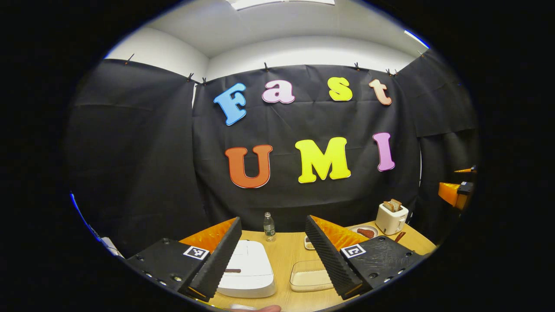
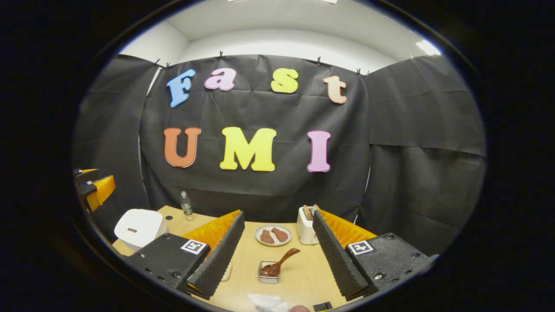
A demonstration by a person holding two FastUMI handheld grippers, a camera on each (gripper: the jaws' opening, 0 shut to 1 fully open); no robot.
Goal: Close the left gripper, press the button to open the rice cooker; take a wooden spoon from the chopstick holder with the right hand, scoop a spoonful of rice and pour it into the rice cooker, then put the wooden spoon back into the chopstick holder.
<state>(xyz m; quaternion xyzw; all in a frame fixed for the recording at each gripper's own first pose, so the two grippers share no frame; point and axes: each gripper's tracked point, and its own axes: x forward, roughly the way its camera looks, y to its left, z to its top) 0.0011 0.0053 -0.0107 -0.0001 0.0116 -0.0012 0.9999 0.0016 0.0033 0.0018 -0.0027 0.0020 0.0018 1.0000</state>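
Note:
The white rice cooker (image 1: 249, 264) sits lid down on the wooden table, low between my left gripper's (image 1: 273, 222) open fingers. A clear box of rice (image 1: 308, 275) lies just right of it. In the right gripper view the cooker (image 2: 138, 227) is at far left. A wooden spoon (image 2: 281, 261) leans in a small clear holder (image 2: 269, 277), centred between the open fingers of my right gripper (image 2: 277, 214), a short way ahead. Neither gripper holds anything. Each gripper shows at the other view's edge: the right gripper (image 1: 455, 193) and the left gripper (image 2: 95, 188).
A water bottle (image 1: 269, 226) stands at the table's back. A white toaster (image 2: 305, 225) with bread and a plate (image 2: 273, 242) with two brown food pieces sit behind the spoon holder. Crumpled white paper (image 2: 266, 302) lies at the table's near edge.

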